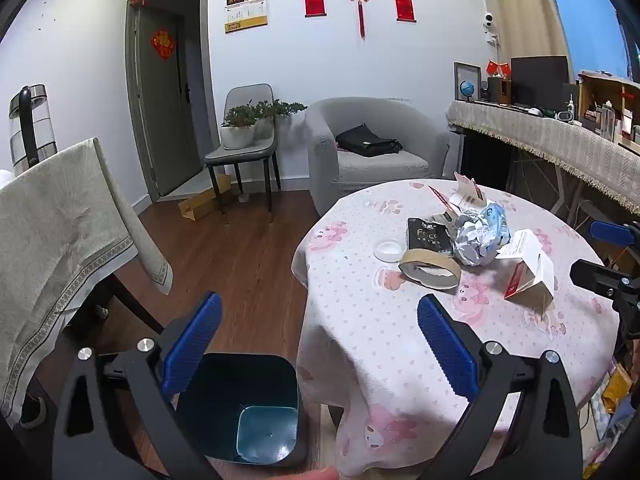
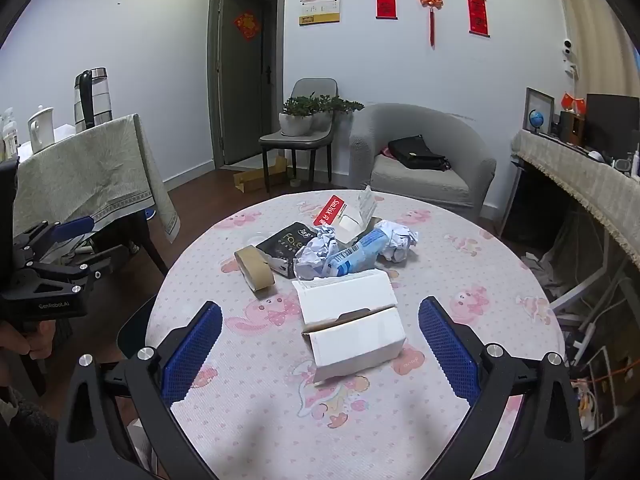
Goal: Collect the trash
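- Two grippers hovered with nothing between their blue pads: the left gripper over the gap between bin and table, the right gripper above the near half of the round table.
- Largest in the scene, the table wore a white cloth printed with pink cartoon figures, and all the trash lay in a loose cluster on its far half.
- Left of the table, on the wooden floor, a dark teal bin stood open and empty.
- Nearest to the right gripper, a white cardboard box lay on its side with one flap open, just ahead of the spread fingers and not touched by them.
- Behind the box lay a blue and white wrapper between two wads of crumpled paper.
- Left of these sat a black packet, partly under the paper.
- At the near left of the cluster, a brown tape roll core stood on edge, tilted.
- At the far edge, a torn red and white card pack leaned open.
- In the left wrist view, a small clear round lid lay flat just left of the black packet.
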A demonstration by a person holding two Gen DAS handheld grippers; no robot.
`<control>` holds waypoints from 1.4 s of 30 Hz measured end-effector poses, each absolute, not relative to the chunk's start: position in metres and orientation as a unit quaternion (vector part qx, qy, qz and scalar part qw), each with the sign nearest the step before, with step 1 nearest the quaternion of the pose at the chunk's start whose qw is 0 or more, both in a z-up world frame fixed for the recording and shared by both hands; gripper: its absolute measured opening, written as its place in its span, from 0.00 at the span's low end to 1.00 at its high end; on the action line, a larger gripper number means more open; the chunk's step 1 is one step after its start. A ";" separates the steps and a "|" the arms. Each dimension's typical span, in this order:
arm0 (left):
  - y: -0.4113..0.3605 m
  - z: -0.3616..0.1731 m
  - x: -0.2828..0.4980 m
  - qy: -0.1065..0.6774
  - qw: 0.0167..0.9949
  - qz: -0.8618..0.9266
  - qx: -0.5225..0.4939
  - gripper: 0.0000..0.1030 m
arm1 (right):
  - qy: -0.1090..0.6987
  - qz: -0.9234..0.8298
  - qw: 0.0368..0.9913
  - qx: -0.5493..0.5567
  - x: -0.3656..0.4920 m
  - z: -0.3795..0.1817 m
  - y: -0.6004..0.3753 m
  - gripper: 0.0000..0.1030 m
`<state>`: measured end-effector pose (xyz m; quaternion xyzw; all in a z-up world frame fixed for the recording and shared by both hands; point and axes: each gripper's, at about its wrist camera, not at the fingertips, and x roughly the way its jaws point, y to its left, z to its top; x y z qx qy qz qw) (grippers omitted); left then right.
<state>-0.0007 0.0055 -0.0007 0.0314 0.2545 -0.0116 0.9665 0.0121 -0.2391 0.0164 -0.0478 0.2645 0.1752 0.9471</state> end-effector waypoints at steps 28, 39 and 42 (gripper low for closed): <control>0.001 -0.003 0.003 0.261 0.965 -0.007 0.033 0.97 | 0.266 0.176 0.947 -0.049 0.012 0.014 -0.238 0.97; 0.000 -0.003 0.004 0.262 0.965 -0.006 0.033 0.97 | 0.265 0.177 0.947 -0.046 0.013 0.013 -0.241 0.97; 0.001 -0.003 0.004 0.261 0.965 -0.007 0.033 0.97 | 0.265 0.177 0.947 -0.045 0.014 0.013 -0.241 0.97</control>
